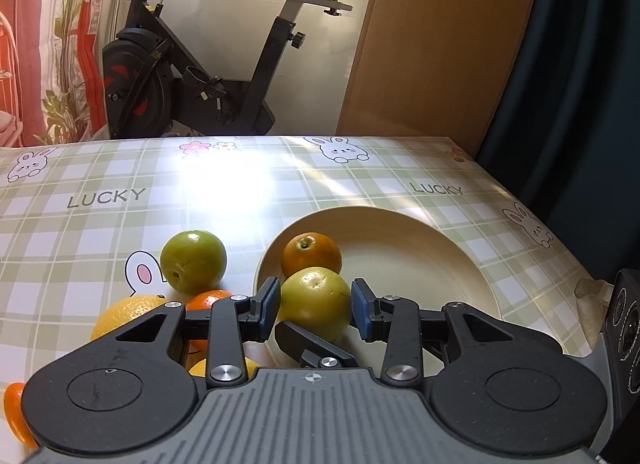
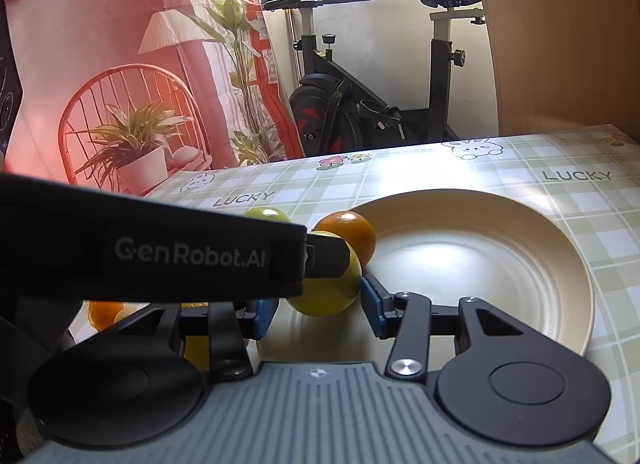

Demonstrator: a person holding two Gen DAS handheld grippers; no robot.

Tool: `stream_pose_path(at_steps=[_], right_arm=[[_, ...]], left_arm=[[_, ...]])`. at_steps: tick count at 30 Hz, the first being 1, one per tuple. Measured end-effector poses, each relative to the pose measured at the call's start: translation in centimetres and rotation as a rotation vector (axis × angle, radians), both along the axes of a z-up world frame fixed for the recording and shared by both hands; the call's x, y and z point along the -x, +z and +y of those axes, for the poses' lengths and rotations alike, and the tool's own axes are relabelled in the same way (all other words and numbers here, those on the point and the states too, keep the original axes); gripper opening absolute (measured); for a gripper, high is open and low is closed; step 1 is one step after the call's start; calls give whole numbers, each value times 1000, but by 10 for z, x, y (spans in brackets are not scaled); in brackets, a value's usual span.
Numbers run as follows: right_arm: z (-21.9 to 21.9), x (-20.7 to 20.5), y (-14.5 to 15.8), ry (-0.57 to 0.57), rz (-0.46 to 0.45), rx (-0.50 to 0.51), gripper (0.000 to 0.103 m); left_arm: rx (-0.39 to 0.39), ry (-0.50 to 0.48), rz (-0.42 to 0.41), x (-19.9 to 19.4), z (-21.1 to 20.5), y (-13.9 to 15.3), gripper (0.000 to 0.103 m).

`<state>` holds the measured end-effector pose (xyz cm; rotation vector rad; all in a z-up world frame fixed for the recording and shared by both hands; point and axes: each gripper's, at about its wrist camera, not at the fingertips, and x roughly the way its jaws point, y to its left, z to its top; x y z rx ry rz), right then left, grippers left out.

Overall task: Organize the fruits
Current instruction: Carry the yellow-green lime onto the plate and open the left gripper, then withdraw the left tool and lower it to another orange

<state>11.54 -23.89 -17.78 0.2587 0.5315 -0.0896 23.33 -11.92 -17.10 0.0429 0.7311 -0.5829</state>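
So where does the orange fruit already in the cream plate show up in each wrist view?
Left wrist view: the orange fruit sits centre frame, at the plate's left inner edge, just behind the green-yellow fruit between the left gripper's fingers.
Right wrist view: the same fruit sits just left of centre, at the plate's left rim.
Shared landmark: the exercise bike behind the table.

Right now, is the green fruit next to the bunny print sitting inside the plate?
No, that green fruit rests on the checked tablecloth, left of and outside the cream plate.
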Motion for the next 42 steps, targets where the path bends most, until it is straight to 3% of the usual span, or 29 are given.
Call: stream_pose_path(at_steps=[13,19,28,36,42], right_arm=[[-3,-15,-4,-64,40,-2,48],[0,1,2,-56,-52,11,57],[4,12,5,-31,-82,8,58],[11,24,7,26,-97,27,58],[17,31,8,40,-100,38,58]], left_arm=[[-16,-16,-4,1,-5,-3,41],[9,-6,-30,14,7,9,41],[103,45,-21,39,46,22,41],[124,153,-21,57,96,26,41],[119,174,10,63,117,21,41]])
